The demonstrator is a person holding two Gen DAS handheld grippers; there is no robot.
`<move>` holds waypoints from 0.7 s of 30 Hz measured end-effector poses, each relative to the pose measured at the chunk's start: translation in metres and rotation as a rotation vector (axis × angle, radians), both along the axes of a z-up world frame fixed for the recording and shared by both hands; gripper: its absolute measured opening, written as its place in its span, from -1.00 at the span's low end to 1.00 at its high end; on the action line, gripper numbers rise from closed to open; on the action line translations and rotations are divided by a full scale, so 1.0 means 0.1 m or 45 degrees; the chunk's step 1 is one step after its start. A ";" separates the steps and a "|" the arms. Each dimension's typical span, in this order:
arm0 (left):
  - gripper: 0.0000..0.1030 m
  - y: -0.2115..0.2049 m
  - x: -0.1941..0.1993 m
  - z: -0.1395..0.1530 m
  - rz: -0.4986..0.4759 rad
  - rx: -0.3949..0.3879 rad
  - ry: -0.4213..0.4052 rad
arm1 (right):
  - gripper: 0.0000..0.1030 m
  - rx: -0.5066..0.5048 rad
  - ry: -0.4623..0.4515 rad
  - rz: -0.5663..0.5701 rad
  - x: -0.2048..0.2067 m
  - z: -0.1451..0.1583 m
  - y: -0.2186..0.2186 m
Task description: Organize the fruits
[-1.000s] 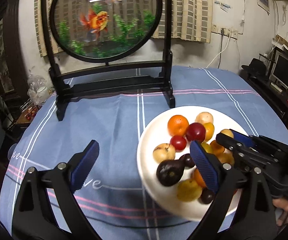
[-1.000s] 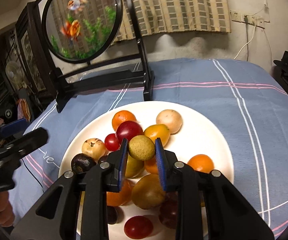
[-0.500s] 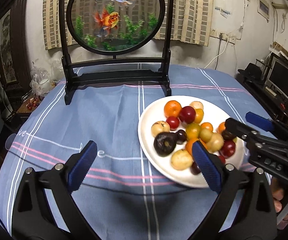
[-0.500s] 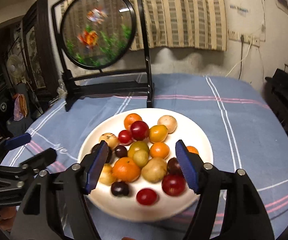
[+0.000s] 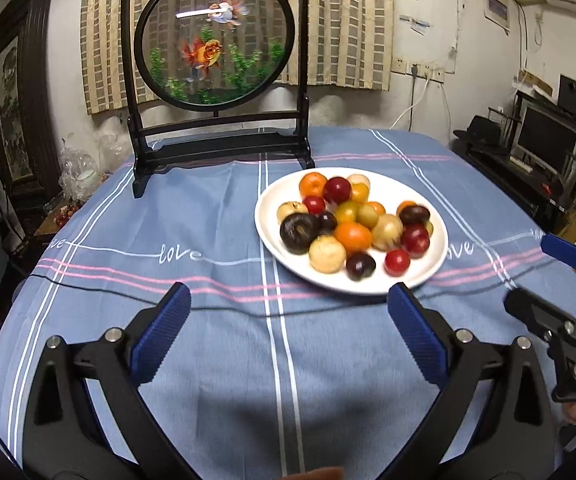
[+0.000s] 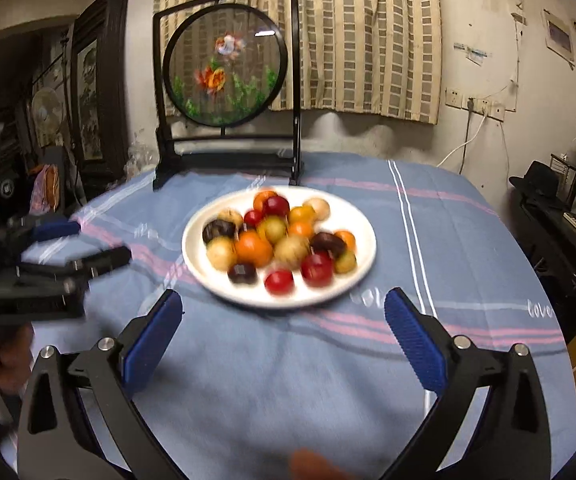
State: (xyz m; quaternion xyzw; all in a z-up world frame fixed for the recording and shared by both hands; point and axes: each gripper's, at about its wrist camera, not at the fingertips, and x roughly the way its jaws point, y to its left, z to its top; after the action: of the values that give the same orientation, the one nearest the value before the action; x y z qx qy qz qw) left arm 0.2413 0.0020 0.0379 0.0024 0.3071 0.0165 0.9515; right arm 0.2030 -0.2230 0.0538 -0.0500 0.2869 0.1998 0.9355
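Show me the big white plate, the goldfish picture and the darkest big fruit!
white plate point(image 5: 428, 216): left wrist view, bare right rim.
goldfish picture point(image 5: 208, 52): left wrist view, on the orange fish.
darkest big fruit point(image 5: 298, 233): left wrist view, its middle, at the plate's left side.

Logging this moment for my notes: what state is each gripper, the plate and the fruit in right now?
left gripper: open, holding nothing, over bare cloth.
right gripper: open, holding nothing, short of the plate.
white plate: flat on the blue tablecloth, loaded.
fruits: piled together on the plate, none gripped.
goldfish screen: upright behind the plate.
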 end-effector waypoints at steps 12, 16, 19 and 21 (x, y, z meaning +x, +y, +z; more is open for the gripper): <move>0.95 -0.12 -0.32 -0.23 -0.041 0.059 0.028 | 0.97 -0.003 0.044 0.031 -0.43 -0.32 -0.31; 0.95 -0.20 -0.44 -0.22 -0.077 0.094 -0.013 | 0.97 -0.038 0.015 0.031 -0.48 -0.31 -0.27; 0.95 -0.25 -0.45 -0.25 -0.097 0.114 0.001 | 0.97 -0.034 0.026 0.022 -0.46 -0.32 -0.27; 0.95 -0.26 -0.45 -0.27 -0.100 0.120 0.008 | 0.97 -0.026 0.047 0.013 -0.42 -0.33 -0.29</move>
State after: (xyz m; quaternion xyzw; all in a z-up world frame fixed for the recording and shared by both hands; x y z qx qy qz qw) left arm 0.1965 -0.0238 0.0108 0.0591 0.3086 -0.0063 0.9493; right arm 0.1608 -0.2516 0.0205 -0.0574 0.3060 0.2024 0.9285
